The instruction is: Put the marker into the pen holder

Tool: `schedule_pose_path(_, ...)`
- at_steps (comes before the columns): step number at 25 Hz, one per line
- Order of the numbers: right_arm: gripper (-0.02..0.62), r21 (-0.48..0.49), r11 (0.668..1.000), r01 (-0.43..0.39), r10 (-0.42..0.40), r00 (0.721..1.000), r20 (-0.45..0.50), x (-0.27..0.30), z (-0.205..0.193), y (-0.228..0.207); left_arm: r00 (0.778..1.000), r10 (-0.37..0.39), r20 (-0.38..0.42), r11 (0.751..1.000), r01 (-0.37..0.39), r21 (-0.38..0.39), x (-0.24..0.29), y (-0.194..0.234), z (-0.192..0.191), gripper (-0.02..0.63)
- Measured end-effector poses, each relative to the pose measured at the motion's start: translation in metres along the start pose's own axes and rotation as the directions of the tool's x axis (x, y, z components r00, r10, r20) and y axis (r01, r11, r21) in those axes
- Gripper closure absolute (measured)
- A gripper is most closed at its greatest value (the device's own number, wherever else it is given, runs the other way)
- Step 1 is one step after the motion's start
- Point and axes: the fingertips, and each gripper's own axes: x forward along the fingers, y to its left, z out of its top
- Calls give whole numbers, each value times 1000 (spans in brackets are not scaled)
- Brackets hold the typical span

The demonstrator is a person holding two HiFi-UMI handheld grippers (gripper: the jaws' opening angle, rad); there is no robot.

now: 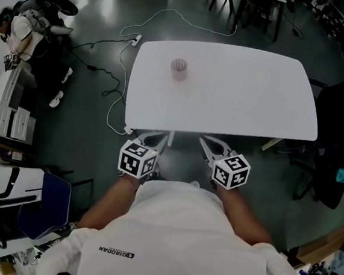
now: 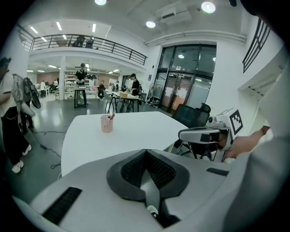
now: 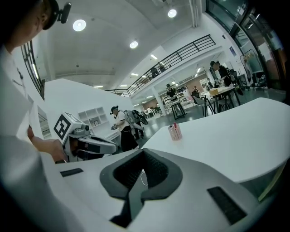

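A pinkish mesh pen holder (image 1: pixel 178 68) stands upright on the white table (image 1: pixel 254 99), toward its far left. A marker with a red tip (image 2: pixel 111 117) sticks out of the pen holder (image 2: pixel 107 123); the holder (image 3: pixel 175 132) is small and far off in the right gripper view. Both grippers hang side by side just off the table's near edge, well short of the holder. My left gripper (image 1: pixel 158 138) (image 2: pixel 146 152) is shut with nothing between its pads. My right gripper (image 1: pixel 209 145) (image 3: pixel 142 152) is shut and empty too. Each gripper shows in the other's view.
A black office chair (image 1: pixel 341 144) stands off the table's right end. White cables (image 1: pixel 121 68) trail on the floor at the left, near a power strip. A person (image 1: pixel 25 32) stands at the far left by shelving. More tables and chairs (image 1: pixel 257 6) lie beyond.
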Motion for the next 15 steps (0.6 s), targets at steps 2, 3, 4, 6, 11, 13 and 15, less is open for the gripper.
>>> schedule_pose_path(2,577,-2,1000,17,-17,1000,18,1,7,-3,1000,-15,13,1000,15,27,2,-3,13,578)
schedule_pose_path(3,577,-8,1000,22,-22,1000,22,1,10,-3,1000,-21,21,999,20,38,2,-3,18,578)
schedule_pose_path(4,577,-15,1000,27,-26,999,24,3,12,-2,999,-25,27,999,23,45,1,-3,21,578)
schedule_pose_path(6,577,-25,999,32,-31,999,21,7,11,1,999,-27,29,999,25,45,-2,2,22,578)
schedule_pose_path(11,577,-19,999,36,-36,999,13,14,8,7,1000,-27,8,999,26,33,-6,14,14,578)
schedule_pose_path(13,577,-7,999,40,-40,999,13,19,9,6,1000,-25,8,999,25,25,-7,20,13,578)
schedule_pose_path(15,577,11,999,44,-44,999,12,24,9,7,1000,-28,11,999,27,26,-9,23,14,578)
